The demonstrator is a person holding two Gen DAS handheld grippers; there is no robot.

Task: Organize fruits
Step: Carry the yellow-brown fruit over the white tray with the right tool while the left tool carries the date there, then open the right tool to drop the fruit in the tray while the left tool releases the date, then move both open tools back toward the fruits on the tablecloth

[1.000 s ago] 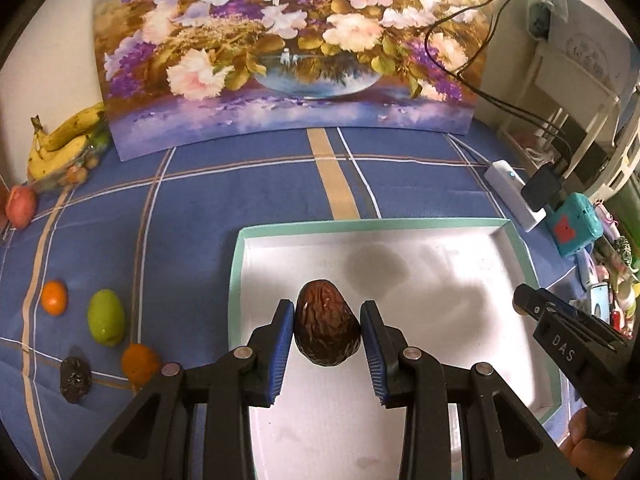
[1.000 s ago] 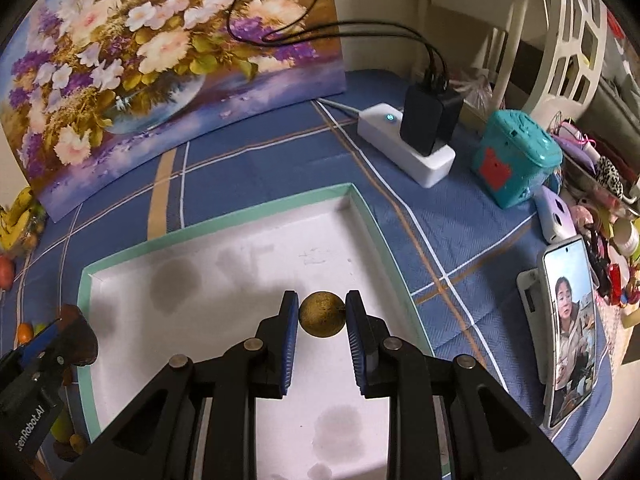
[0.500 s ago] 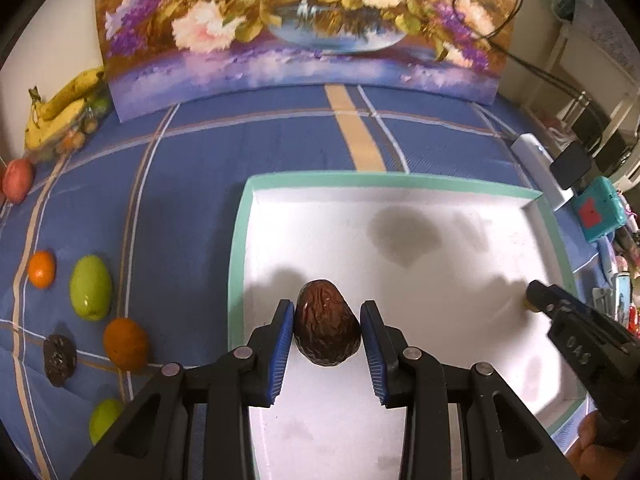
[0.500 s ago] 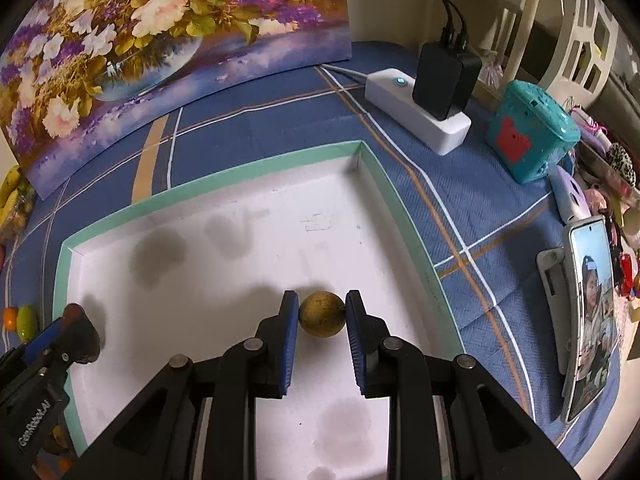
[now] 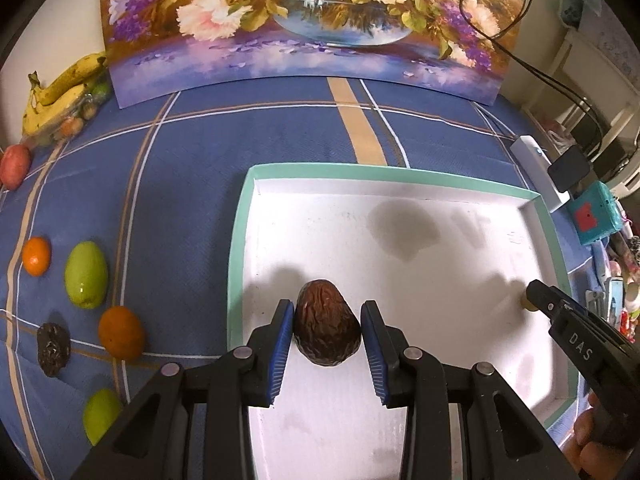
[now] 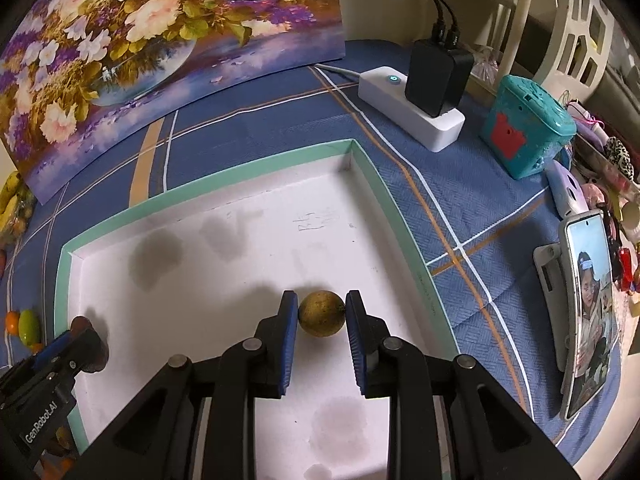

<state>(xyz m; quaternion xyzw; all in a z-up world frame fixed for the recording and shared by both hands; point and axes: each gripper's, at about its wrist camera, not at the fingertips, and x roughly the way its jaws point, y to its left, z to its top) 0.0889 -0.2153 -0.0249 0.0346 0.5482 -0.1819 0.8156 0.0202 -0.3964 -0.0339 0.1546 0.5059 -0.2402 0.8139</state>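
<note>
My left claw [image 5: 327, 336] is clamped on a wrinkled brown fruit [image 5: 326, 330], egg-shaped and glossy dark, its narrow end pointing away from me; both blue ribbed pads [image 5: 282, 344] press its sides. It sits low in the frame centre, over the near left part of the white tray [image 5: 400, 172], close to the tray's left wall. Whether it touches the floor of the tray I cannot tell.

My right claw [image 6: 321, 316] is clamped on a small round tan fruit [image 6: 321, 313] with a dull, speckled skin, held between its pads at lower centre of that view, over the right part of the same tray [image 6: 248, 168] and near its right wall.

The tray is a shallow box with low walls and a mint-green rim; its white floor is matte, with grey stains. Between my two claws the floor lies open, and the whole far half is bare.

Outside the left rim, on the blue checked cloth [image 5: 180, 184] of the surface, lie loose fruits at the left of the frame: a small orange [image 5: 36, 256], a smooth green fruit [image 5: 86, 274], a larger orange [image 5: 121, 333], a dark rough lump [image 5: 53, 349] and another green fruit [image 5: 101, 414]. Bananas [image 5: 60, 92] are at upper left, beside a flower painting [image 5: 312, 20] standing along the far edge.
</note>
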